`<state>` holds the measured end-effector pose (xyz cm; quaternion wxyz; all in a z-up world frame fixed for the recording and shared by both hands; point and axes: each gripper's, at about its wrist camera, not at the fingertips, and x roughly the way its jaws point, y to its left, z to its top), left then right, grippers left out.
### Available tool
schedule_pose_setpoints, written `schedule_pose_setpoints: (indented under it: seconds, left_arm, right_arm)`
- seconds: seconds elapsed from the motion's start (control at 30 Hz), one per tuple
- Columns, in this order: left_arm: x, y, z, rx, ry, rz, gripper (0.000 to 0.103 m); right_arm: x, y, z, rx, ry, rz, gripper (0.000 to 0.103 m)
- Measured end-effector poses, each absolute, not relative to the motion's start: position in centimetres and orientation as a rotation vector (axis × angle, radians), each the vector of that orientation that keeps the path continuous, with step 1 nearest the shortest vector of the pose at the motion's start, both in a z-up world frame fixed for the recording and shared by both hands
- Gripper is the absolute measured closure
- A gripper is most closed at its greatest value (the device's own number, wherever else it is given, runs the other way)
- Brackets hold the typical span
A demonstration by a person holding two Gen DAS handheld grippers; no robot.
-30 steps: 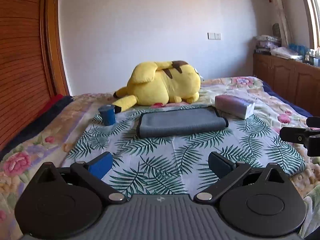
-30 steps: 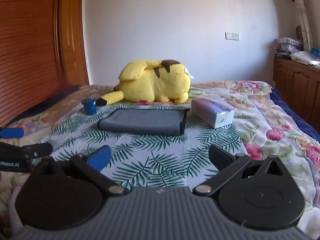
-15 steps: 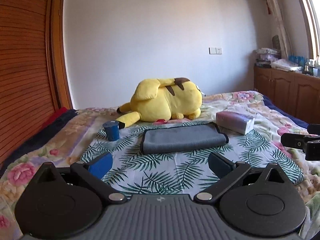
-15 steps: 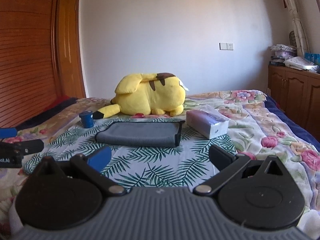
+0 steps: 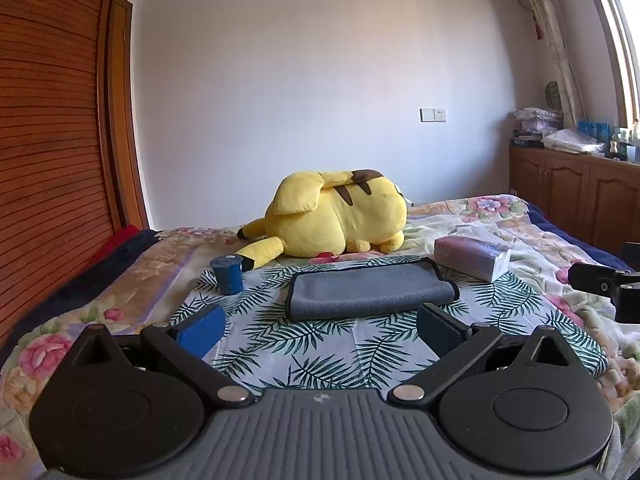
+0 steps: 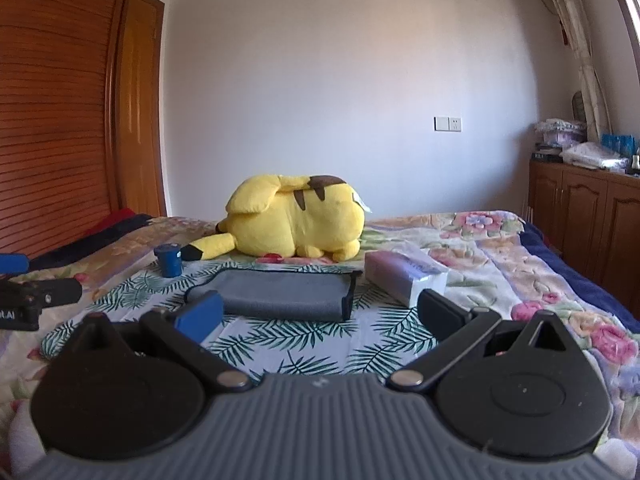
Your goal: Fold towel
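Note:
A grey towel point(image 5: 370, 290) lies folded into a flat rectangle on the palm-leaf cloth point(image 5: 320, 344) on the bed. It also shows in the right wrist view point(image 6: 282, 295). My left gripper point(image 5: 320, 326) is open and empty, held low over the near part of the cloth, well short of the towel. My right gripper point(image 6: 318, 314) is open and empty, also short of the towel. The right gripper's side shows at the right edge of the left wrist view point(image 5: 608, 284); the left gripper's side shows at the left edge of the right wrist view point(image 6: 36, 298).
A yellow plush toy point(image 5: 332, 216) lies behind the towel. A small blue cup point(image 5: 227, 276) stands left of the towel. A tissue pack point(image 5: 472, 254) lies to its right. Wooden wardrobe point(image 5: 52, 160) at left, wooden cabinets point(image 5: 576, 200) at right.
Both grippers have tilted up and dropped lower, so more wall and ceiling shows. The towel has not moved. Both grippers stay open.

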<state>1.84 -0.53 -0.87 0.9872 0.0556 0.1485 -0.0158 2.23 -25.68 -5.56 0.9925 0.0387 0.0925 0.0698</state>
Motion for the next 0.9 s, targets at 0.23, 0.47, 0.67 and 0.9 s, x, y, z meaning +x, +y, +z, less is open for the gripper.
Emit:
schedule_pose_setpoints:
  seconds: [0.23,0.47,0.67,0.9]
  left_arm:
    - [1.78,-0.42,-0.88,0.114,0.295,-0.028,0.000]
    - [1.79,-0.49,-0.88,0.121,0.294,-0.029,0.000]
    - [1.72,-0.49,-0.89,0.120,0.297,-0.033,0.000]
    - [1.67,-0.46,-1.00,0.121,0.301,-0.033,0.000]
  right_arm:
    - [2.30,-25.74,-5.54,0.078,0.185,0.138,0.000]
    - [2.28,-25.70,-5.54,0.077,0.185,0.138,0.000]
    - [2.25,-25.68,-5.69,0.082,0.190,0.135,0.000]
    - [2.28,-25.69,-5.76,0.085,0.195,0.130,0.000]
